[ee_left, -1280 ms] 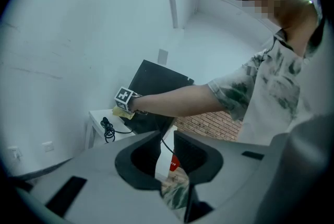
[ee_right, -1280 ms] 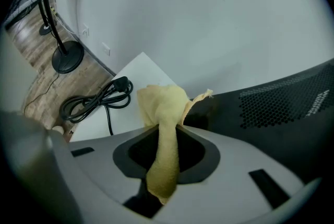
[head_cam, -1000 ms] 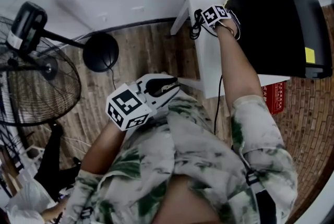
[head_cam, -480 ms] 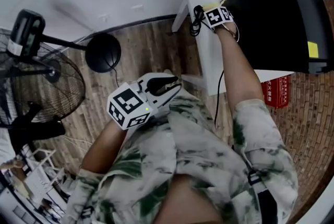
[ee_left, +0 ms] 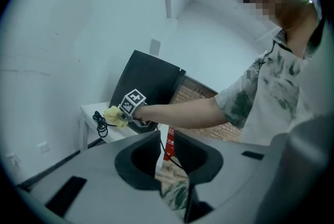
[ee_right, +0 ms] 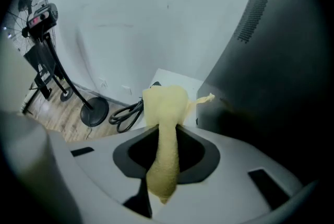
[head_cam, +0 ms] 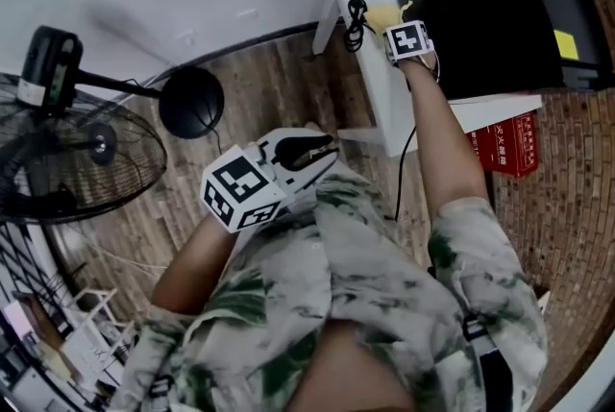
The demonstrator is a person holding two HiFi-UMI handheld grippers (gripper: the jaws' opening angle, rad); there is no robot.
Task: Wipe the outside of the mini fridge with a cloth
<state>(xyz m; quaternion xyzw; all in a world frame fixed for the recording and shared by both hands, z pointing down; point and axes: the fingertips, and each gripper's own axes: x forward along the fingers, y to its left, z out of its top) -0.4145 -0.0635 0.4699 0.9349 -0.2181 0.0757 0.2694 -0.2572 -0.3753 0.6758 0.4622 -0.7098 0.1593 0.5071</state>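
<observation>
While beside mini fridge [ee_right: 282, 61] edge, cloth [ee_right: 164, 108] in right hand-held gripper [ee_right: 163, 165]

The head camera looks steeply down from my head onto the floor [head_cam: 279, 93], with the counter [head_cam: 384, 103] and mini fridge [head_cam: 490, 7] at the far right. The camera on my left hand-held gripper [head_cam: 312, 154], held near me, faces across to that same counter and fridge from well apart. The one on my right hand-held gripper [head_cam: 394, 24] sits close beside the fridge's side, facing the wall [ee_right: 156, 19]. It shares the cloth [ee_right: 164, 113], cable [ee_right: 128, 112] and fan base [ee_right: 95, 111] with the head view.
</observation>
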